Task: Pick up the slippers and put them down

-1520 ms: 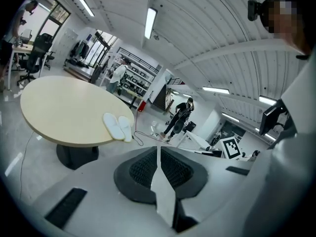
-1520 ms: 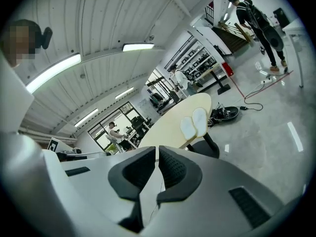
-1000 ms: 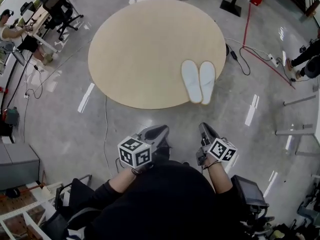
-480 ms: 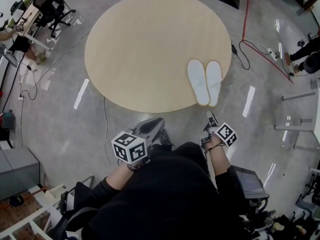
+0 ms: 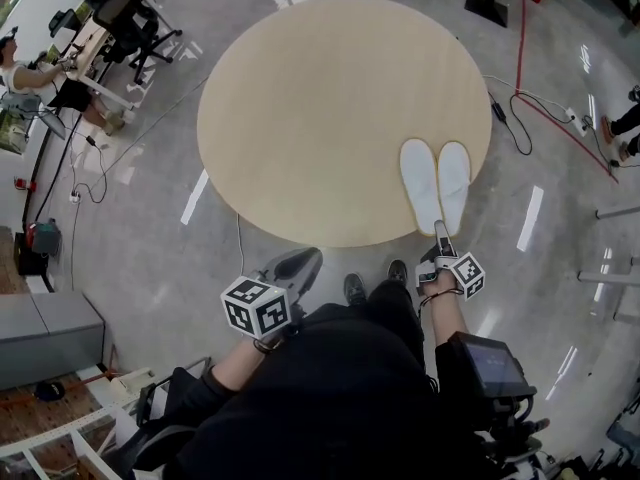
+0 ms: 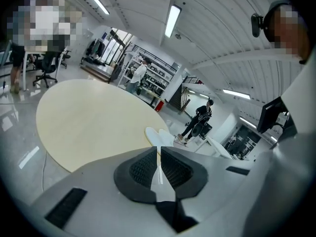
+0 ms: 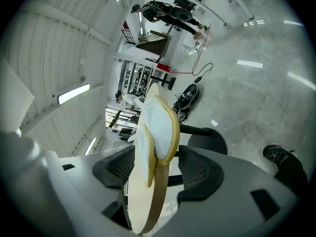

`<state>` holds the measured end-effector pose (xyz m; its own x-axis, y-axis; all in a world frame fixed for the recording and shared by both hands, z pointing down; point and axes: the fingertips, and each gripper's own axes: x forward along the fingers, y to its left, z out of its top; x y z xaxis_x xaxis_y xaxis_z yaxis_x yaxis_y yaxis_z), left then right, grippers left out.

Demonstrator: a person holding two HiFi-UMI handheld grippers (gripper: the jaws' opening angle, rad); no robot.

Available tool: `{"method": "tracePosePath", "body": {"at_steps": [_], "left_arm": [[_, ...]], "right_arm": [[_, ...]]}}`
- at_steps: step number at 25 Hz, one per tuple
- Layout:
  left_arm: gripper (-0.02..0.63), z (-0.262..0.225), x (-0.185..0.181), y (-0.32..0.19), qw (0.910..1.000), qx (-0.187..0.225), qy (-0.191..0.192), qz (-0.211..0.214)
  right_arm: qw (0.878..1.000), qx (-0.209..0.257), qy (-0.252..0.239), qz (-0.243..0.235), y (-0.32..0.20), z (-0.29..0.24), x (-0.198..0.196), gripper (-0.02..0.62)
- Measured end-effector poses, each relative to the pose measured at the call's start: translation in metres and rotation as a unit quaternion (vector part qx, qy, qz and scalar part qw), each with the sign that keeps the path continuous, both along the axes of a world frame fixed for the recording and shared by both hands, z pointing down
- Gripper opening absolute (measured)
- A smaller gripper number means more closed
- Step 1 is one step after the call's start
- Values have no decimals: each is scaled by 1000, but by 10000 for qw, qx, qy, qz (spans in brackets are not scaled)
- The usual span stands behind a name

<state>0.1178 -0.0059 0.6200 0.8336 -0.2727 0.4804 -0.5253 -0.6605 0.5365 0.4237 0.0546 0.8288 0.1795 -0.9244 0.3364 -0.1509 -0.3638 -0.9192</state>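
1. A round table (image 5: 300, 118) with a pale wood-coloured top fills the middle of the head view. It stands on a glossy grey floor (image 5: 130, 238) that mirrors the ceiling lights as white bars.
2. The slippers (image 5: 436, 183) are the only things on the table. The 2 white slippers lie flat, side by side and touching along their length, at its near right edge.
3. The right gripper (image 5: 441, 233) sits at the table's rim, just by the slippers' near ends. Its jaws have just been opening and stand wide apart. In the right gripper view the rim and the slippers' near ends show in the gap, with no pad pressing on them.
4. The left gripper (image 5: 305, 260) hangs over the floor just short of the table's near edge, well apart from the slippers. Its jaws are clenched together with nothing between them.
5. The person's dark shoes (image 5: 355, 288) stand on the floor between the 2 grippers.
6. A red cable (image 5: 530, 78) and darker leads trail across the floor at the upper right.
7. At the upper left are desks with black office chairs (image 5: 135, 18), and a grey cabinet (image 5: 45, 333) stands at the lower left.
8. In the left gripper view, shelving (image 6: 158, 78) lines the far side beyond the table. A bystander (image 6: 198, 121) in dark clothes stands near it under long strip lights (image 6: 173, 19).
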Motion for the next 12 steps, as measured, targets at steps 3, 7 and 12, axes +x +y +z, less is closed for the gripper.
{"method": "tracePosePath", "body": {"at_steps": [3, 7, 12], "left_arm": [[38, 0, -5, 0, 10000, 21, -82, -27], [38, 4, 13, -9, 10000, -16, -61, -33], [38, 3, 65, -16, 9999, -84, 44, -42]], "right_arm": [[9996, 116, 181, -165, -4, -8, -6, 168], [9987, 411, 221, -189, -15, -23, -1, 72], [9970, 580, 100, -507, -19, -43, 30, 67]]}}
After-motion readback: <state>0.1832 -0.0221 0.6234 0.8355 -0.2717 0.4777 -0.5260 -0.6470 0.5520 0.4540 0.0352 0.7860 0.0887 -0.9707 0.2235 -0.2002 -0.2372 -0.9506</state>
